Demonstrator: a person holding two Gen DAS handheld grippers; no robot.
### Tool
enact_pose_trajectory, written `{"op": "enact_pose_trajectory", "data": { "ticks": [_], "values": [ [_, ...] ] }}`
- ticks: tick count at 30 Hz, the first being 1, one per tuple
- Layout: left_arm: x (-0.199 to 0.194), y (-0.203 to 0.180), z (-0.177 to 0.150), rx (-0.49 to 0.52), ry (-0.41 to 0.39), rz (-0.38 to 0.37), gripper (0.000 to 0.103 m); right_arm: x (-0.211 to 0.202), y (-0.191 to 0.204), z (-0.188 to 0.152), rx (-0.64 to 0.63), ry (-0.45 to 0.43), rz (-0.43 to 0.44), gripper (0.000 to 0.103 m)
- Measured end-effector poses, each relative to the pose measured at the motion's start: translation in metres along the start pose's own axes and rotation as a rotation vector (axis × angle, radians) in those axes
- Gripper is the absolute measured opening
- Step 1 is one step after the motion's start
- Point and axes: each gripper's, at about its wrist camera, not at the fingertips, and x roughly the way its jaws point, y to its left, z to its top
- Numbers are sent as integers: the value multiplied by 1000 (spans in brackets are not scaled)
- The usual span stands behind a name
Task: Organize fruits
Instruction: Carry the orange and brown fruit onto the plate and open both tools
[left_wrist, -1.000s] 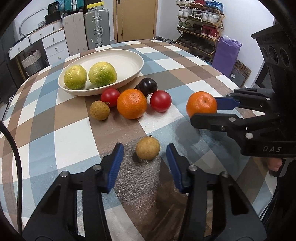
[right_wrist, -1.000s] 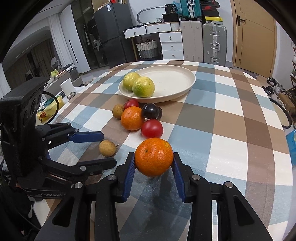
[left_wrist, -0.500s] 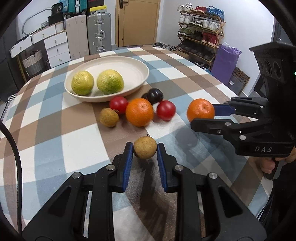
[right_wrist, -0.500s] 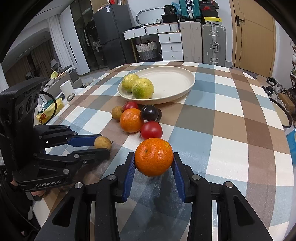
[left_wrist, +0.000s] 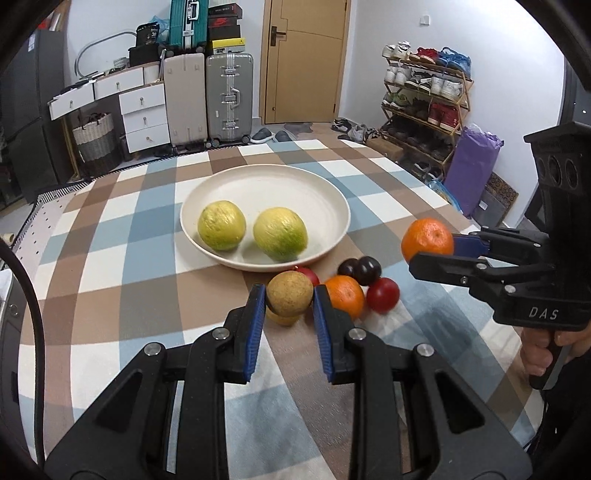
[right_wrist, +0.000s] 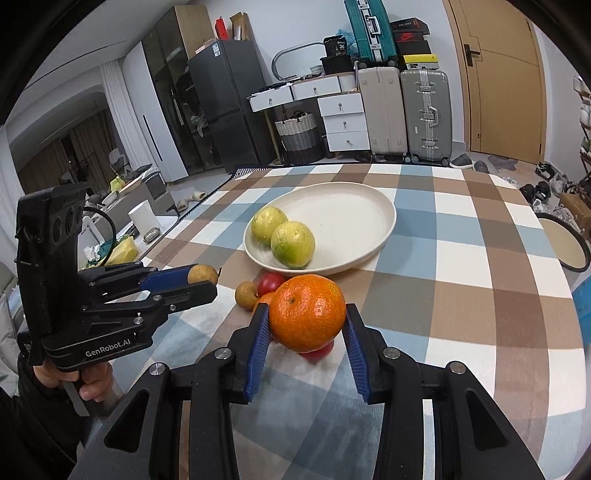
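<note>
My left gripper (left_wrist: 290, 301) is shut on a small brown round fruit (left_wrist: 290, 298) and holds it above the checked tablecloth. The right gripper (right_wrist: 306, 319) is shut on an orange (right_wrist: 307, 313), also lifted off the table; the same orange (left_wrist: 427, 240) shows at the right of the left wrist view. A cream plate (left_wrist: 321, 195) behind them holds two yellow-green citrus fruits (left_wrist: 221, 225) (left_wrist: 280, 233). In front of the plate lie a second orange (left_wrist: 345, 295), a red tomato (left_wrist: 383, 294), dark plums (left_wrist: 360, 270) and another small brown fruit (right_wrist: 246, 293).
The round table (right_wrist: 461, 258) has a checked cloth in brown, blue and white. Beyond its far edge stand suitcases (left_wrist: 229, 99), white drawers (left_wrist: 142, 114) and a shoe rack (left_wrist: 424, 103). A person's hand (left_wrist: 535, 354) grips the right tool's handle.
My left gripper closed on the small brown fruit and lifted it toward the plate. The right gripper, still holding the orange, rose a little as well.
</note>
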Motion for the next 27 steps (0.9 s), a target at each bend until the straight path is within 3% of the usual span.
{"op": "enact_pose_trajectory", "data": {
  "ticks": [12, 27],
  "values": [
    [34, 23, 20, -16, 4, 56, 23, 16, -10, 33, -22, -15, -13, 40],
    [65, 40, 43, -25, 29, 46, 23, 40, -25, 69, -28, -26, -5, 40]
  ]
}}
